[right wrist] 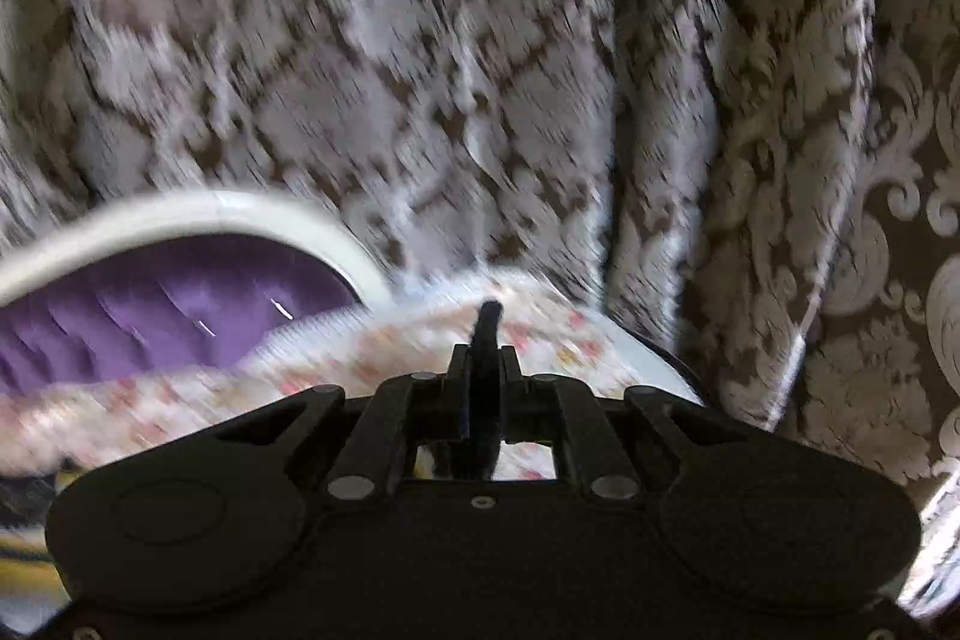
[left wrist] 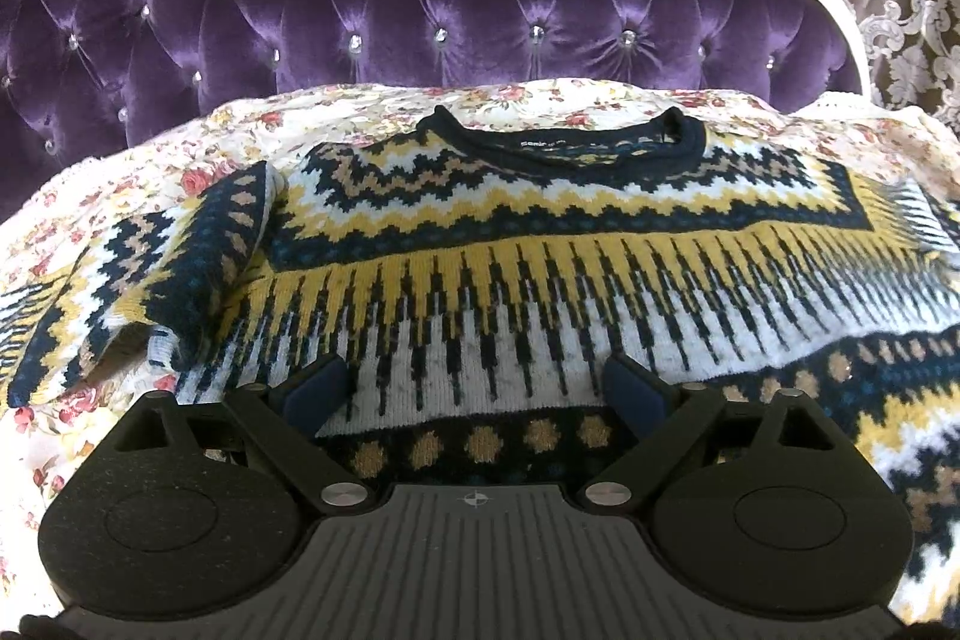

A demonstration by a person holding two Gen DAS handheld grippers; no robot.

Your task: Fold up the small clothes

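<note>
A patterned knit sweater (left wrist: 510,244) in navy, yellow and white lies spread flat on a floral bedspread (left wrist: 150,160), its collar toward the headboard. Its left sleeve (left wrist: 180,268) is folded in beside the body. My left gripper (left wrist: 477,382) is open, its blue pads (left wrist: 318,388) just above the sweater's lower part, holding nothing. My right gripper (right wrist: 486,316) is shut with its fingers together and empty, raised above the bed's right edge and pointing at the curtain. The right wrist view is blurred by motion.
A tufted purple velvet headboard (left wrist: 420,22) with a white frame stands behind the bed and also shows in the right wrist view (right wrist: 180,304). A brown and silver damask curtain (right wrist: 420,70) hangs behind and to the right. The bedspread (right wrist: 360,358) reaches the bed's right edge.
</note>
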